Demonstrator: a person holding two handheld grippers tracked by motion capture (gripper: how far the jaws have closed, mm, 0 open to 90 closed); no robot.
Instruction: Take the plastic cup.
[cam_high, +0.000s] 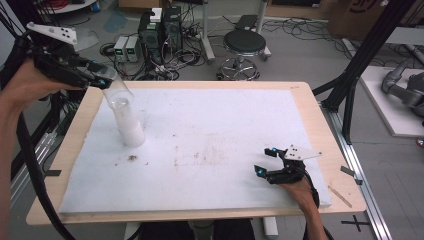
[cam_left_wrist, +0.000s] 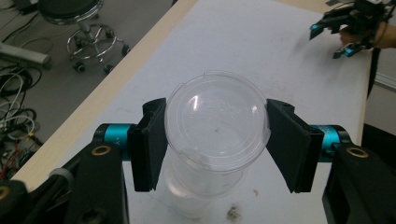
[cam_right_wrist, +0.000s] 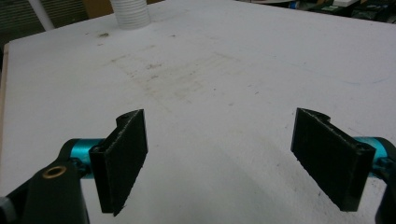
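The white-covered desk (cam_high: 225, 130) bears faint stains, left gripper (cam_high: 100, 75) grasping a clear cup (cam_high: 117, 90), right gripper (cam_high: 267, 161) released, cabled floor (cam_high: 300, 50) behind.

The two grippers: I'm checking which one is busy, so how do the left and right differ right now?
The left gripper has its jaws shut on a clear plastic cup, at its rim; the right gripper has its jaws open with nothing between them. In the high view the left gripper is raised over the table's far left corner above the white cup stack, while the right gripper sits low at the near right of the white mat. Both have black jaws on teal mounts.
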